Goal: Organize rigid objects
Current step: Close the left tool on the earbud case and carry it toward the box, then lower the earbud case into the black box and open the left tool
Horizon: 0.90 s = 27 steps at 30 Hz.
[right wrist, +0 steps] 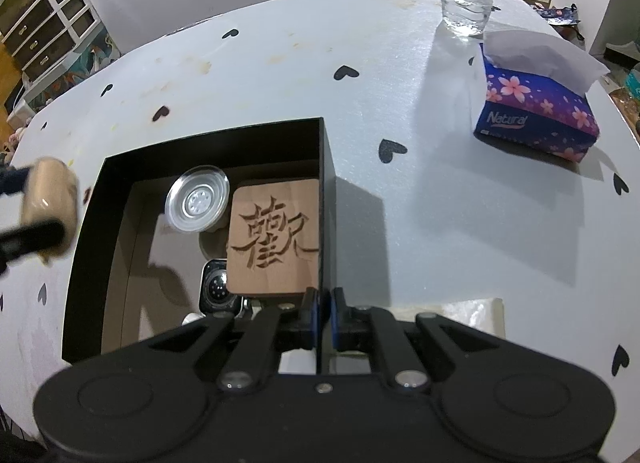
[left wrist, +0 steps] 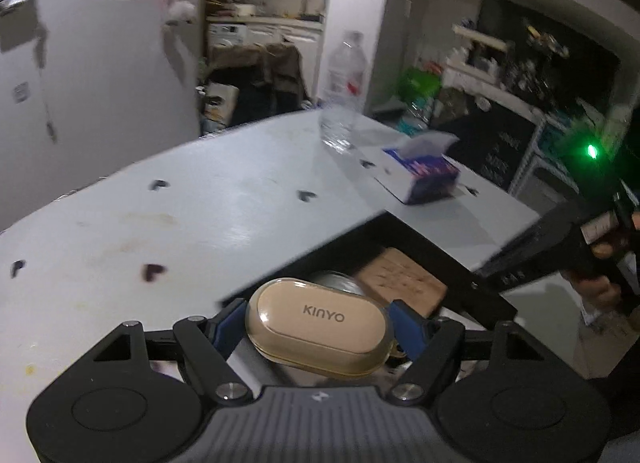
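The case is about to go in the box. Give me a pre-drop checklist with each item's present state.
1. Left gripper holds the case: ok, pads on both sides.
2. Right gripper pins the box wall: ok, shut on it.
3. Free floor in the box: ok, bare left part beside the disc and watch.
4. Wooden block lies flat: ok.
5. Case over the opening: not ok, it is outside the left wall.
6. Drop height: cannot tell.

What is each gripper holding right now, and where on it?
The left gripper holds the beige earbud case by its two short ends. The right gripper is shut on the black box's near-right wall.
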### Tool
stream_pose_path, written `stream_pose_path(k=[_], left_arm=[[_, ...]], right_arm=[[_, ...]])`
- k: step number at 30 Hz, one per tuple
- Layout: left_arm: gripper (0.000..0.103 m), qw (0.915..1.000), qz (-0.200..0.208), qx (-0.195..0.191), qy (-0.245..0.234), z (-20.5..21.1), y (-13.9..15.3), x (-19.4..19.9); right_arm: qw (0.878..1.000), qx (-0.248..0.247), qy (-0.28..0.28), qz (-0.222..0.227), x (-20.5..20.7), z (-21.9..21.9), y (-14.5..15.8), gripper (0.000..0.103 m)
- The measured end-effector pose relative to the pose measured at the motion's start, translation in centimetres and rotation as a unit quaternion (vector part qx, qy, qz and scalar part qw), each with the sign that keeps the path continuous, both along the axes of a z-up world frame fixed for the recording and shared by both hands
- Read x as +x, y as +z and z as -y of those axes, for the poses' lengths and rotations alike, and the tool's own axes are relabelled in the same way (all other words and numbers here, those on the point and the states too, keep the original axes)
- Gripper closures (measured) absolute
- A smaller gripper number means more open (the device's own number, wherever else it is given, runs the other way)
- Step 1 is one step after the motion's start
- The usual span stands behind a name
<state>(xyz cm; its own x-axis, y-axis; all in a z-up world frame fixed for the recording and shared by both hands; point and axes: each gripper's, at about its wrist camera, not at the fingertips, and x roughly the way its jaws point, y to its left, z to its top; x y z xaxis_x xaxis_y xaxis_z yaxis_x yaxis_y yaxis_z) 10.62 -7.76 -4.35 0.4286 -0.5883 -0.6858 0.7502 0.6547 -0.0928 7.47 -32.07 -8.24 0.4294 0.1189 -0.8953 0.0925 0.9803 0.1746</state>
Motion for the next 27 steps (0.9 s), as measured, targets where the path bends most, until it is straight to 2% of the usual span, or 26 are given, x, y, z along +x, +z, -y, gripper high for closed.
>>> stream_pose_path(k=[4, 10, 14, 17, 22, 24, 27], left_arm=[[0.026, 0.9977, 0.018, 0.052, -0.038, 2.5, -1.6, -0.4], [0.026, 0.9953, 0.018, 0.092, -0.025, 3.6, -3.7, 1.3], [0.026, 0.9916, 0.022, 0.123, -0.035, 4.4, -4.9, 1.5], [0.026, 0.9899, 0.029, 0.133, -0.039, 4.9, -5.5, 1.8], [0.025, 0.9835, 0.065, 0.161, -0.052, 5.5, -6.4, 1.7], [0.017, 0.9835, 0.065, 0.159, -0.056, 5.5, -6.3, 1.7], [0.012, 0.9844, 0.063, 0.155, -0.055, 5.5, -6.1, 1.5]], right_arm=[[1.000, 0.002, -0.002, 0.002, -0.1, 0.1, 0.0, 0.096], [1.000, 0.002, -0.004, 0.003, -0.3, 0.1, 0.1, 0.096], [1.000, 0.003, -0.005, 0.004, -0.3, 0.2, 0.1, 0.096], [1.000, 0.004, -0.006, 0.004, -0.3, 0.2, 0.1, 0.096], [1.000, 0.007, -0.008, 0.004, -0.3, 0.3, 0.1, 0.096], [1.000, 0.008, -0.007, 0.001, -0.3, 0.3, 0.1, 0.096], [1.000, 0.008, -0.007, 0.001, -0.2, 0.3, 0.1, 0.096]])
